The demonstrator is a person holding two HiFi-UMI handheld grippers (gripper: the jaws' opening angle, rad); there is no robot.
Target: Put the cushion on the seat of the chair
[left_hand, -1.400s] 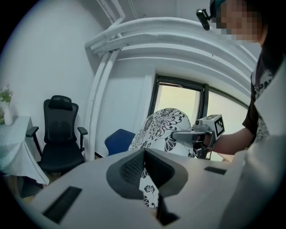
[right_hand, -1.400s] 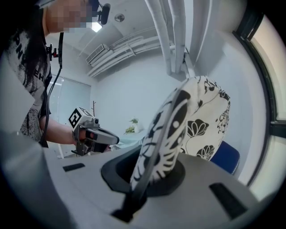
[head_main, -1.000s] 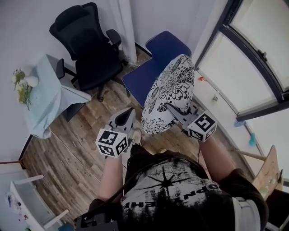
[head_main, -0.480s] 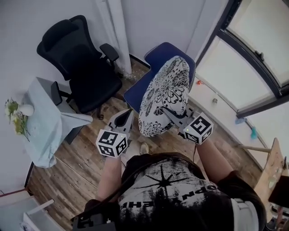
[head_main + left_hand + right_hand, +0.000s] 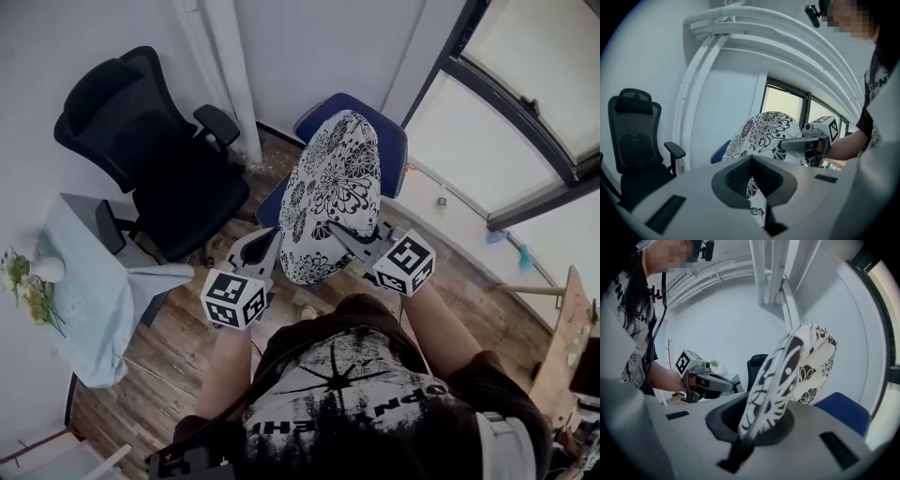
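One floral cushion [image 5: 333, 202], two grippers: the left gripper [image 5: 271, 246] and right gripper [image 5: 339, 231] are each clamped on its lower edge, holding it up on end in the air over the blue chair [image 5: 392, 142], not on the seat yet. Two chairs total; the black chair [image 5: 178, 178] is off to the left, with a white pipe [image 5: 230, 84] between them, and the cushion blocks most of the blue seat. One small table [image 5: 89, 300] with flowers [image 5: 28, 292] sits further left.

wood floor [image 5: 150, 380], blk chair [image 5: 169, 178], blue chair [image 5: 392, 141], table [image 5: 84, 295]

Floral cushion [image 5: 333, 202] hangs upright over blue chair [image 5: 395, 150], seemingly clear.
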